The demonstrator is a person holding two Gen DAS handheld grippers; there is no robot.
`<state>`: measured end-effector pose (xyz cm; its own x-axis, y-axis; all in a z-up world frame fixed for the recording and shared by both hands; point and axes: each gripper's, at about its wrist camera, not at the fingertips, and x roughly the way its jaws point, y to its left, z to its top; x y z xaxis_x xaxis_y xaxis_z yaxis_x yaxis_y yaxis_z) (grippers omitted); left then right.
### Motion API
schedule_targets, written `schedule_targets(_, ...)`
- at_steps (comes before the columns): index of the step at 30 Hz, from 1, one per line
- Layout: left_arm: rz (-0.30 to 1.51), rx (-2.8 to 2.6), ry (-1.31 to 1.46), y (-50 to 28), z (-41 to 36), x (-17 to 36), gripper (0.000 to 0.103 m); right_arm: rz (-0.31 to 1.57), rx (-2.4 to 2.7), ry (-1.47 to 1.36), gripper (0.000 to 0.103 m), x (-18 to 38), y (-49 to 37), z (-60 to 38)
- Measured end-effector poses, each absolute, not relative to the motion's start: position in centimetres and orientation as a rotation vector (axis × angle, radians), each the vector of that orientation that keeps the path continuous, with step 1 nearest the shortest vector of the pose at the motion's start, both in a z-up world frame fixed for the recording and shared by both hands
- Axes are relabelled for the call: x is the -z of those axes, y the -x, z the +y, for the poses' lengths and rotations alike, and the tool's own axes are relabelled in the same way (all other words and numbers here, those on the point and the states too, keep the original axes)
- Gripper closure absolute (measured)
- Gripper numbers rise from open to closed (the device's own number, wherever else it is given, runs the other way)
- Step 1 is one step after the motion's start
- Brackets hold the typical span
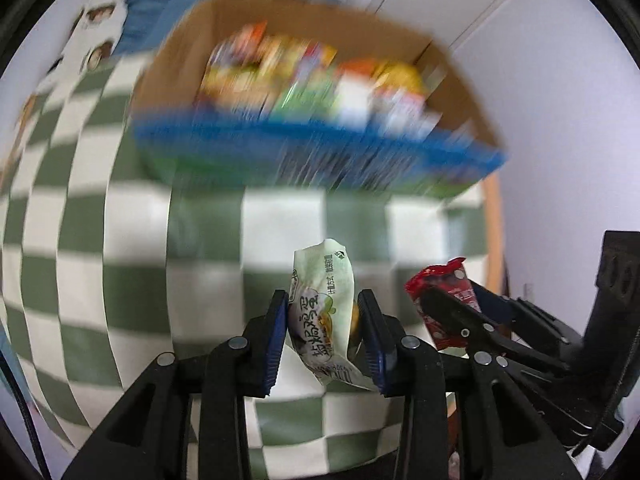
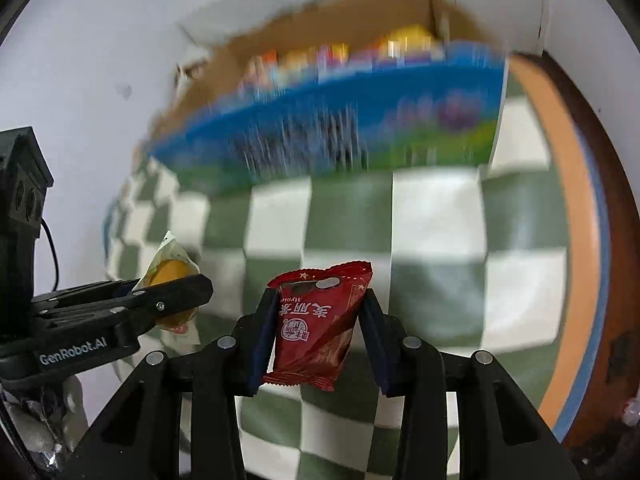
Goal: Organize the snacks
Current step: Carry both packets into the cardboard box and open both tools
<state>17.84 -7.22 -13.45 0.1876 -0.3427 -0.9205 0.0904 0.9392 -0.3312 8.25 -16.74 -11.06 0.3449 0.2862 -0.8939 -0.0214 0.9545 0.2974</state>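
Note:
My left gripper [image 1: 323,338] is shut on a pale green snack packet [image 1: 322,312] with dark writing, held above the checked cloth. To its right, my right gripper [image 1: 448,304] holds a red snack packet [image 1: 440,284]. In the right wrist view the right gripper [image 2: 318,328] is shut on that red packet [image 2: 318,320], whose white lettering faces the camera. At the left of this view the left gripper [image 2: 176,292] pinches the pale packet [image 2: 170,272], its yellow contents showing. Ahead stands a blurred cardboard box [image 1: 280,16] with a blue front [image 2: 360,92], filled with several colourful snacks [image 1: 312,76].
A green-and-white checked cloth [image 2: 440,220] covers the table, whose orange and brown rim [image 2: 576,200] curves along the right. A white wall [image 1: 560,120] lies behind. Blue fabric [image 1: 148,12] and patterned white cloth [image 1: 96,28] sit at the far left.

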Motion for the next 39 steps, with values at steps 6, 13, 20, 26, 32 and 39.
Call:
schedule_targets(6, 1.251, 0.289, 0.134, -25.6, -7.5, 8.5, 0.070, 1.067, -0.170, -0.252, 0.060, 4.6, -14.8, -19.1)
schedule_targets(13, 1.292, 0.120, 0.003, -33.8, -5.1, 10.5, 0.070, 1.086, -0.049, -0.217, 0.060, 4.9, -24.2, -22.1)
schedule_targets(20, 1.322, 0.021, -0.036, -38.0, -3.1, 14.1, 0.070, 1.153, 0.035, -0.189, 0.058, 7.3, -29.6, -23.7)
schedule_targets(26, 1.354, 0.025, 0.032, -39.0, -2.7, 15.4, 0.048, 1.237, 0.055, -0.171, 0.010, 9.3, -30.7, -23.3)
schedule_targets(32, 1.350, 0.035, 0.053, -38.2, -3.3, 15.4, 0.009, 1.270, 0.060, -0.074, 0.004, 9.9, -30.6, -20.9)
schedule_targets(39, 1.347, 0.034, 0.050, -36.6, -3.9, 15.8, 0.007, 1.283, 0.054, -0.041, 0.004, 10.4, -30.0, -19.7)
